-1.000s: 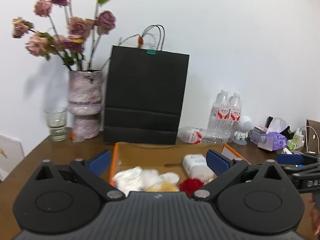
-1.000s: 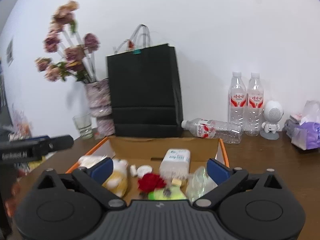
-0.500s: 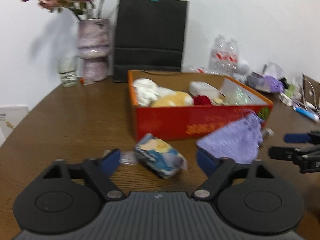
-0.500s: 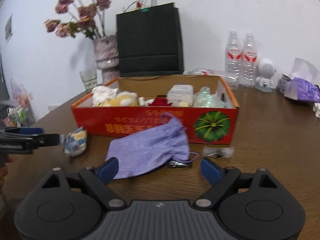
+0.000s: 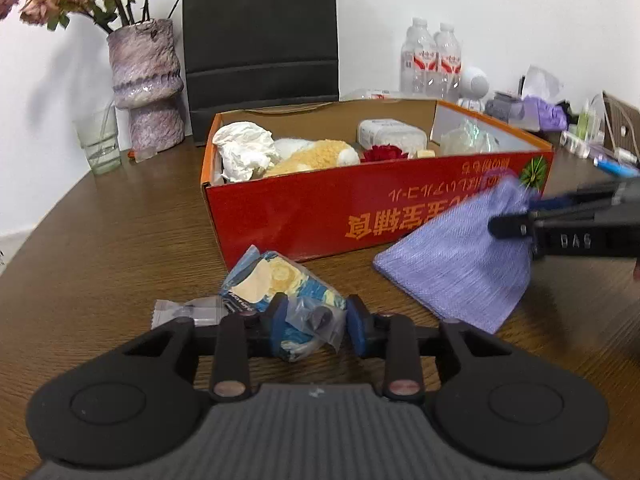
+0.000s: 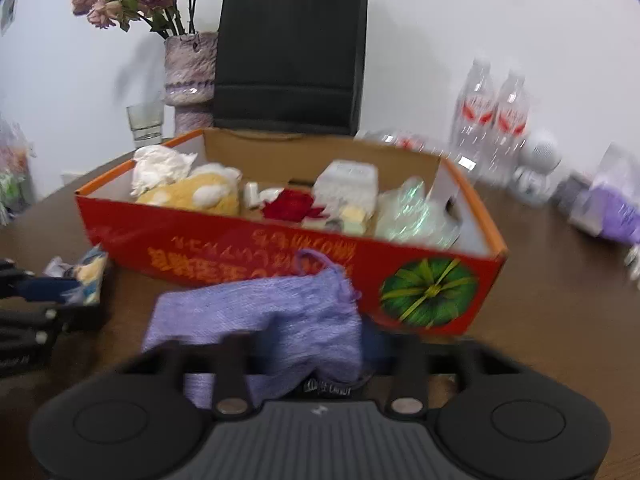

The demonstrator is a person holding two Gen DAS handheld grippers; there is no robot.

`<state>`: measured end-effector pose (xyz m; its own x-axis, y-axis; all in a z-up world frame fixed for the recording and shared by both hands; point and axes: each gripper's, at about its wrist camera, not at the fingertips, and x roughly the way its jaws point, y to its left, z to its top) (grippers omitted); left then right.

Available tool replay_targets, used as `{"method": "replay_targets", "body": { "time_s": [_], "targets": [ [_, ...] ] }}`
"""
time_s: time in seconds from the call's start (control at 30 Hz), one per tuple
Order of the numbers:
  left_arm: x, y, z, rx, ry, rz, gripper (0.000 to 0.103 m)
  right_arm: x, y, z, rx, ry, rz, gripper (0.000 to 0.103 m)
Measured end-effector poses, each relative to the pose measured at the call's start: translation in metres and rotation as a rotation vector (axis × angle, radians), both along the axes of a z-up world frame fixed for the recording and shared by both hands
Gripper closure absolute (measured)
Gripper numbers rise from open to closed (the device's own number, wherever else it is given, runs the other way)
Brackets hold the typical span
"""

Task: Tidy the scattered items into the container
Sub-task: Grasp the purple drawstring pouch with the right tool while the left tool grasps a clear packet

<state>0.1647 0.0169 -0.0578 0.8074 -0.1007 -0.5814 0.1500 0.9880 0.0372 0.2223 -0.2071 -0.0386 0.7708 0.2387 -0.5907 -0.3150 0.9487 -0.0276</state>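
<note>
Both grippers are down at the table now, each with jaws just closed on a loose item in front of the box (image 5: 304, 216).

Half a second ago both sets of jaws were spread wide; now the left gripper (image 5: 316, 326) pinches the blue-and-yellow packet (image 5: 276, 280), and the right gripper (image 6: 320, 344) grips the purple pouch (image 6: 260, 312), though blur hides its pads. Both items lie on the table (image 5: 100, 248), just before the box's red wall, which stands between them and its filled inside. Behind it stand a black bag (image 5: 260, 32), vase (image 5: 146, 84), glass (image 5: 98, 144) and bottles (image 5: 432, 60).

Pouch (image 5: 460, 256) right of packet (image 5: 280, 292)
</note>
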Motion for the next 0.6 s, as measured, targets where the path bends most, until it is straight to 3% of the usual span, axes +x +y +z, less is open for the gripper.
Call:
{"method": "replay_targets", "body": {
  "time_s": [0.3,0.43,0.6],
  "targets": [
    [-0.022,0.004,0.017,-0.054,-0.082,0.014,0.075,-0.035,-0.016,0.024,0.113,-0.115,-0.014,0.076],
    [-0.043,-0.001,0.031,-0.082,-0.126,-0.026,0.074,-0.049,-0.030,0.037,0.187,-0.145,-0.044,0.076],
    [-0.052,-0.009,0.050,-0.072,-0.170,-0.062,0.074,-0.061,-0.039,0.045,0.206,-0.159,-0.061,0.076]
  ]
}}
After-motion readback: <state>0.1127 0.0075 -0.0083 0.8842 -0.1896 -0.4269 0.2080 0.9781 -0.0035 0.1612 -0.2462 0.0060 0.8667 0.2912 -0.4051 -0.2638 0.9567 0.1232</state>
